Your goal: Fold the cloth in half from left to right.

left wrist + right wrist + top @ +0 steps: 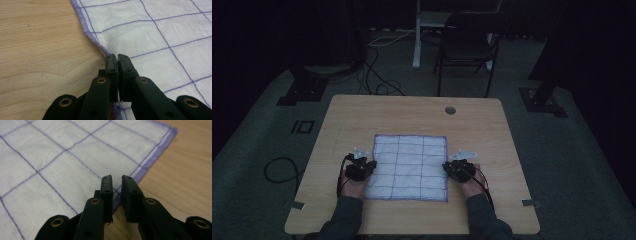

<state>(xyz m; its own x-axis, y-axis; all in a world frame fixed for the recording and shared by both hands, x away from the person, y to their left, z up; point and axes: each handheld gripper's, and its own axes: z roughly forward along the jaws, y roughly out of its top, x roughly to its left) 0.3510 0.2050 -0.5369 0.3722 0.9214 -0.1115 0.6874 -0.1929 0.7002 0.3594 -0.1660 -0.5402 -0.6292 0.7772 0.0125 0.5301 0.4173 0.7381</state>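
Observation:
A white cloth (409,167) with a purple grid and purple hem lies flat on the wooden table (362,115). My left gripper (372,164) sits at the cloth's left edge. In the left gripper view the left gripper (117,56) has its jaws pressed together on the hem of the cloth (155,37), which puckers slightly there. My right gripper (445,166) rests at the cloth's right edge. In the right gripper view the right gripper (117,178) straddles the hem of the cloth (62,157) with a narrow gap between its jaws.
A round cable hole (450,110) is in the table's far side. Behind the table stands a dark chair (467,40) beside a white desk leg (416,35). Cables (279,170) lie on the floor at the left. Bare wood surrounds the cloth.

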